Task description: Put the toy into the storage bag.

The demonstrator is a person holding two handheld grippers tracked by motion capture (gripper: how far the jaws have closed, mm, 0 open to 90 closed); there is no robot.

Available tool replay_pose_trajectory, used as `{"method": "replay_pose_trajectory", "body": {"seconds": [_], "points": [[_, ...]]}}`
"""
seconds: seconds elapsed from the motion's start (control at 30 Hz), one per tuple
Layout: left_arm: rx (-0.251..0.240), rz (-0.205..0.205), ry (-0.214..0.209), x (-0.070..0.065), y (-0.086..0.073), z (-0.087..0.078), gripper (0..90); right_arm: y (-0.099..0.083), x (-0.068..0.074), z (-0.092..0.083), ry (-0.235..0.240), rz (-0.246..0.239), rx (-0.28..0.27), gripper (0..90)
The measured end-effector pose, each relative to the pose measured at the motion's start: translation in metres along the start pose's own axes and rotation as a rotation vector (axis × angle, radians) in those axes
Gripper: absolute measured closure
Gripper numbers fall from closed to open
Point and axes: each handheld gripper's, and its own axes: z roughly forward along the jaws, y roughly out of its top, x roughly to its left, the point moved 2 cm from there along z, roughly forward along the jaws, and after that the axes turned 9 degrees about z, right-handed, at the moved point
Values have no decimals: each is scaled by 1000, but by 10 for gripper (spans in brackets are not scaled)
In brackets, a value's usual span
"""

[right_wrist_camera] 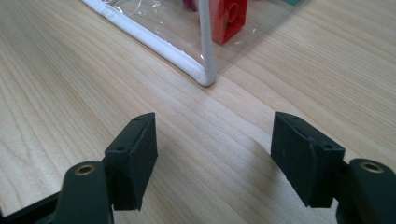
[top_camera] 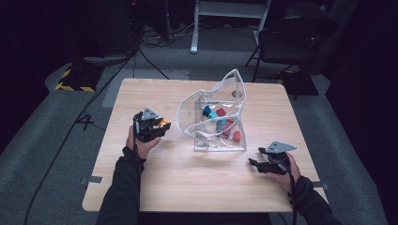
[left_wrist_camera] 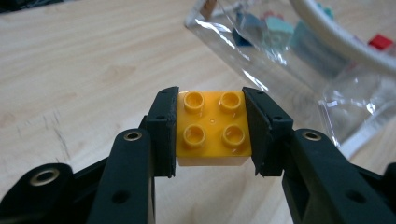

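My left gripper [left_wrist_camera: 212, 133] is shut on a yellow four-stud brick [left_wrist_camera: 212, 128], both pads pressed to its sides, held just above the wooden table. In the high view the left gripper [top_camera: 157, 127] hovers left of a clear plastic bag [top_camera: 217, 115] with white piping, and the yellow brick [top_camera: 164, 123] peeks from its tip. The bag stands open at the table's middle with several red, blue and teal bricks inside. My right gripper [top_camera: 256, 163] rests low by the bag's near right corner. Its jaws stand wide apart over bare wood [right_wrist_camera: 212, 158], nothing between them. A red brick [right_wrist_camera: 229, 18] lies behind the bag's corner seam.
The wooden table [top_camera: 155, 187] has bare surface in front of the bag. Beyond its far edge are a dark chair [top_camera: 293, 40], a white stand [top_camera: 230, 14] and cables on the grey floor.
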Motion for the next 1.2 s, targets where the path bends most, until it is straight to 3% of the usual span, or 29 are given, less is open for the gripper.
{"method": "replay_pose_trajectory", "body": {"seconds": [0.17,0.37,0.57,0.63,0.93,1.2], "points": [[-26,8,21,5,24,-5,588,0,-2,1,30,11,13,303],[-69,27,13,2,53,-11,588,0,-2,1,36,13,16,301],[-73,73,4,-6,72,-11,588,0,-2,1,42,11,19,293],[-102,78,-13,-11,84,-14,587,0,-2,1,42,12,19,293],[-150,109,-58,-30,114,-13,587,0,-2,1,44,11,20,288],[-150,147,-111,-52,128,2,588,0,-1,1,44,8,20,288]]}}
